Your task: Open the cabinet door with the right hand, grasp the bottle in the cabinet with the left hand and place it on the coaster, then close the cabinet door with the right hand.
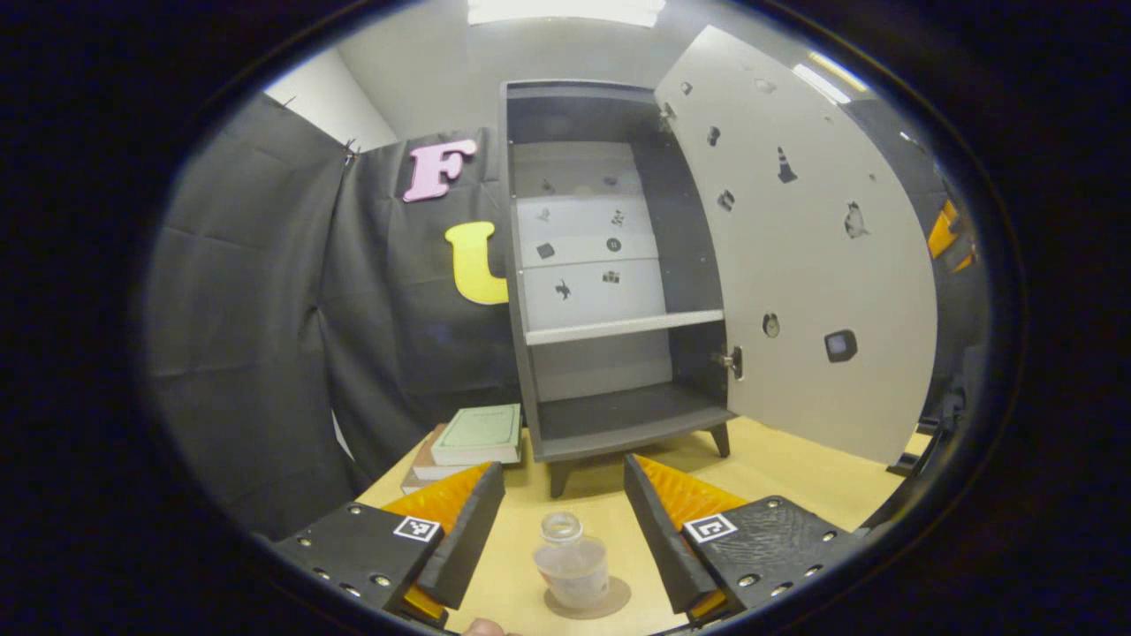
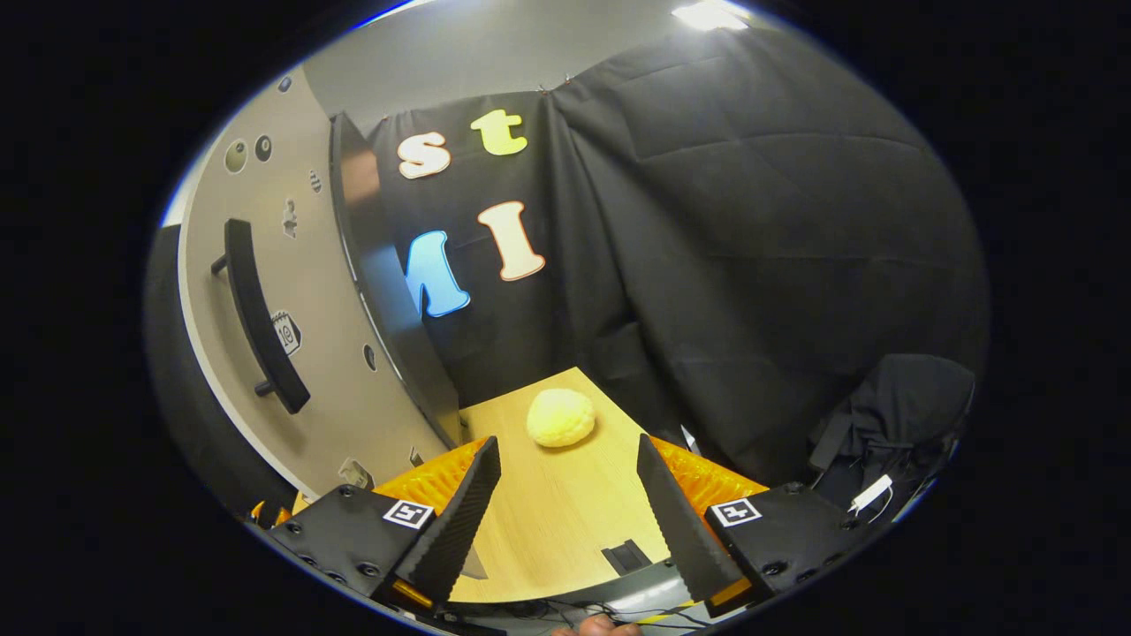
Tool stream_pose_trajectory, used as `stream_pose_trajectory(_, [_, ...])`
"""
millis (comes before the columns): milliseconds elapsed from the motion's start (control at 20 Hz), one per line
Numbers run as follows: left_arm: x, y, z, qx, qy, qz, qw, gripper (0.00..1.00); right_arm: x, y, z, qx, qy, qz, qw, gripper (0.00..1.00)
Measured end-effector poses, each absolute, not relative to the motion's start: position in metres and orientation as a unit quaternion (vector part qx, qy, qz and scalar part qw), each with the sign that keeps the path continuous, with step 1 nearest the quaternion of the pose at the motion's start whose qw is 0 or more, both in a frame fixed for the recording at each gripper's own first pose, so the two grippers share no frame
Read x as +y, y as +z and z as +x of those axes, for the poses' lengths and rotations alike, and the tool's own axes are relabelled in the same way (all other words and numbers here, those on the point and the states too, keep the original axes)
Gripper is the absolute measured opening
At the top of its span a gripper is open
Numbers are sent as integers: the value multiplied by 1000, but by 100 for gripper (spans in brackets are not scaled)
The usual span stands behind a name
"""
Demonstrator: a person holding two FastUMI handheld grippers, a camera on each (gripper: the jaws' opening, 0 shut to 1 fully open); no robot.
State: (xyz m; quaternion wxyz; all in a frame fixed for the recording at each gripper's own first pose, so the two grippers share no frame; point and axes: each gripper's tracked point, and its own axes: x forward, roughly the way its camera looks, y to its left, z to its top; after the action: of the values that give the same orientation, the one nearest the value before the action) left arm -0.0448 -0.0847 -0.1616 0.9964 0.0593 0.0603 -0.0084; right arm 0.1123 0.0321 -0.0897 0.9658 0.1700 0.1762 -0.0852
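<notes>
Bottle stands upright on the coaster at 6 o'clock in the left gripper view, betw. the spread fingers of the left gripper, which is released w/ nothing touching it; cabinet sits at 12, shelves bare. Cabinet door hangs wide open at 9 o'clock in the right gripper view, its handle upright, long axis vertical. Right gripper is also released, holding nothing, and is prob. the nearer hand for the closing push, door lying to its left.

Both grippers' fingers apart.
</notes>
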Motion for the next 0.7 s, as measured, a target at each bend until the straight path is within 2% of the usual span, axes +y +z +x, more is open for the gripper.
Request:
stream_pose_trajectory(200, [-91, -95, -49, 57, -4, 47, 997, 84, 35, -81, 121, 156, -81, 189, 966, 98])
stream_pose_trajectory(400, [-101, -28, -48, 57, -8, 45, 997, 82, 37, -68, 135, 138, -68, 166, 974, 98])
stream_pose_trajectory(600, [-104, 23, -44, 69, 7, -9, 998, 82, 32, -46, 149, 111, -55, 127, 984, 98])
stream_pose_trajectory(650, [-103, 32, -43, 73, 14, -28, 997, 86, 31, -39, 153, 104, -50, 119, 986, 98])
stream_pose_trajectory(700, [-101, 39, -40, 80, 23, -44, 996, 82, 31, -31, 155, 97, -46, 110, 988, 98])
